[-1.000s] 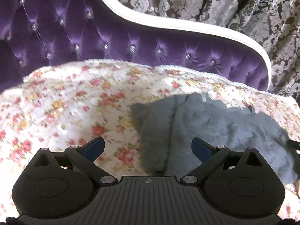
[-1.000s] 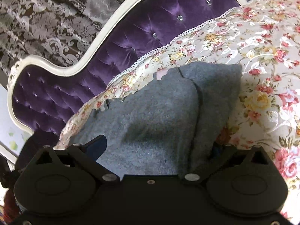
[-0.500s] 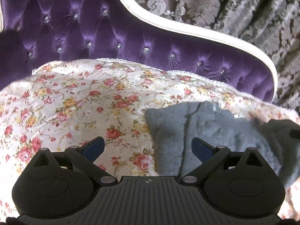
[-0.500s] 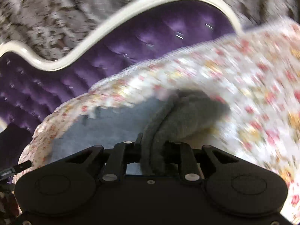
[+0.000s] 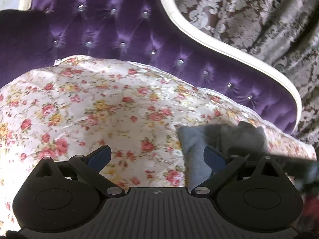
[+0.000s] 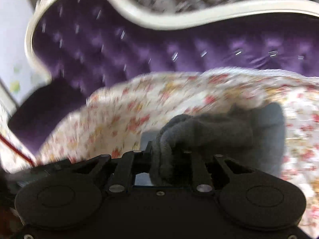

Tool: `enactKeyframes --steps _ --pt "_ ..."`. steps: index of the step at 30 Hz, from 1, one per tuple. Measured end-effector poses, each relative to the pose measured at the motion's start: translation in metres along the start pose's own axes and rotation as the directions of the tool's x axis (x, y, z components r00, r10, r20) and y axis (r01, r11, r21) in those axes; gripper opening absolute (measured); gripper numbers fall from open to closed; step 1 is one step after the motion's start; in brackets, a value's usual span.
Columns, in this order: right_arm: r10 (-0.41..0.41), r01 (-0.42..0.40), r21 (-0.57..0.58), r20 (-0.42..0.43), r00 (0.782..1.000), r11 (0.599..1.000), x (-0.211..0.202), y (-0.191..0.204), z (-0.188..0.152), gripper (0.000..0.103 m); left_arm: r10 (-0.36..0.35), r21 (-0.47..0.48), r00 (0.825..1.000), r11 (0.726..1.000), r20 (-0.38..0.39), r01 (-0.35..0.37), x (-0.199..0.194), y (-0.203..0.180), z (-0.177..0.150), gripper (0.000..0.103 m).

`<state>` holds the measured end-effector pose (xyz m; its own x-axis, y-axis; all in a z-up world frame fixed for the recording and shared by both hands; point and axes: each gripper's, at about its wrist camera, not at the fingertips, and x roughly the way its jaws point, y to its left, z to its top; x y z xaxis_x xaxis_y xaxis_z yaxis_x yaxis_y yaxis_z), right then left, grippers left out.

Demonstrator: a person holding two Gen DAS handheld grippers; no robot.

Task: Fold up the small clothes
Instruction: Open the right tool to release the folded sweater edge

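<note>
Grey knit garment (image 6: 209, 131) lies bunched on the floral bedspread (image 5: 99, 109), one fold clamped in the right gripper (image 6: 165, 159); left gripper (image 5: 155, 157) hangs wide apart, holding nothing, beside the garment's edge.

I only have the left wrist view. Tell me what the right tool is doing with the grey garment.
Observer: The right tool is shut on a bunched fold of the grey garment, which hangs out of its closed jaws.
Operator: Report how steady that view is.
Observer: It is motion-blurred; the floral cover and the purple tufted backrest are streaked.
Operator: Say what lies past the sofa's left end.
Observer: A pale surface shows beyond the white frame; it is too blurred to name.
</note>
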<state>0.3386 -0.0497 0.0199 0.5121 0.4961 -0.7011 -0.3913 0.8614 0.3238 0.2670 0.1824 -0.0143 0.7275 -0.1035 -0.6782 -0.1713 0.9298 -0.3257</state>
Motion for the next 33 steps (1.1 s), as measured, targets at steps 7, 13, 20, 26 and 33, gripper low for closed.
enactKeyframes --steps 7,13,20,26,33 --pt "0.013 -0.014 -0.116 -0.014 1.0 0.993 0.025 0.028 -0.036 0.058 0.0 -0.015 1.0 1.0 0.01 0.0 -0.003 0.004 0.003 0.1" --pt "0.172 -0.159 -0.222 0.04 0.984 0.962 -0.001 0.035 -0.044 0.07 -0.004 0.006 1.0 1.0 0.006 0.004 -0.001 -0.001 0.0 0.1" --pt "0.187 -0.166 -0.157 0.128 0.974 0.974 -0.048 0.009 -0.053 0.074 -0.014 0.041 1.0 0.999 -0.005 0.015 0.0 -0.01 -0.004 0.1" --pt "0.1 -0.098 -0.019 0.218 0.971 0.995 -0.062 -0.03 -0.076 0.076 -0.021 0.093 1.0 0.995 -0.013 0.022 0.002 -0.023 -0.011 0.1" --pt "0.181 -0.166 -0.094 0.188 0.965 0.982 -0.032 -0.007 -0.088 0.077 -0.05 0.152 0.999 0.987 -0.004 0.05 0.003 -0.036 -0.017 0.1"
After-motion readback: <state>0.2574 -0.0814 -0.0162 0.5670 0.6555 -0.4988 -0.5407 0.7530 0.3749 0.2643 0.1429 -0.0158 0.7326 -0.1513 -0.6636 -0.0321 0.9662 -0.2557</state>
